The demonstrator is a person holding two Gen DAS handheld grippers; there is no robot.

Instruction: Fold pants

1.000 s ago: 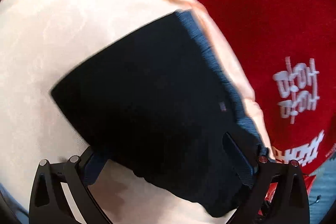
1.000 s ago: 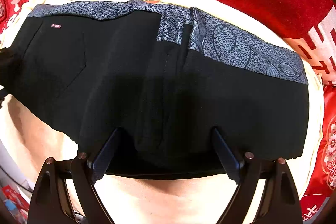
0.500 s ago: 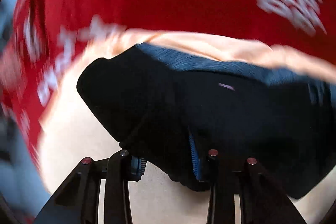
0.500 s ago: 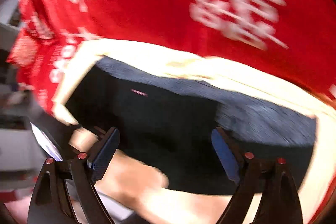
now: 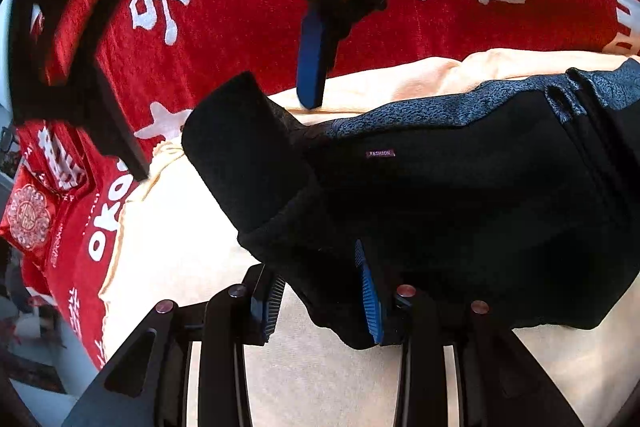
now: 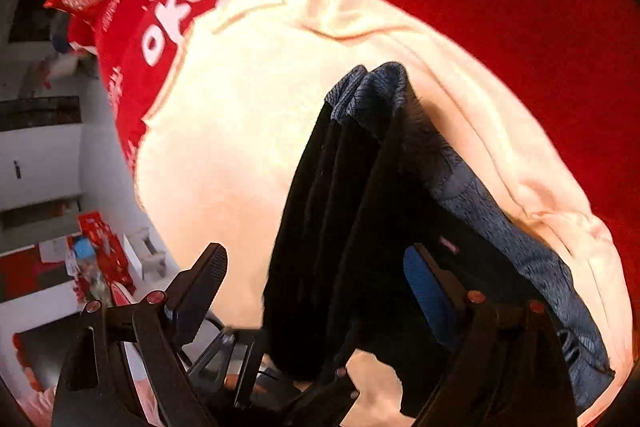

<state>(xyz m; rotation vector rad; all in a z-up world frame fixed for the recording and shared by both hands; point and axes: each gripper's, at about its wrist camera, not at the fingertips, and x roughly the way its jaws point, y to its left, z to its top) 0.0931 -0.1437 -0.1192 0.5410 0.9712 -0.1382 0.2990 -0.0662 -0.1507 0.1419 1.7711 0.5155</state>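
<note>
Black pants (image 5: 460, 195) with a grey-blue patterned waistband (image 5: 420, 111) lie folded on a cream cloth (image 5: 180, 247). My left gripper (image 5: 320, 279) is shut on the near left edge of the pants, and the fabric bunches between its pads. That corner stands lifted into a raised fold (image 5: 244, 155). In the right wrist view the pants (image 6: 360, 187) hang as upright layered folds. My right gripper (image 6: 316, 259) is open and wide, straddling those folds without pressing them. From the left wrist view the right gripper (image 5: 224, 135) hovers over the pants' left end.
A red blanket (image 5: 240, 27) with white characters lies under the cream cloth and fills the far side. A hand (image 6: 376, 383) shows low in the right wrist view. Beyond the bed's left edge are a white floor and red boxes (image 6: 96, 239).
My left gripper went from open to shut on the pants' near edge, rolled, and raised that corner. The right gripper swung across to the pants' left end and stays open.
</note>
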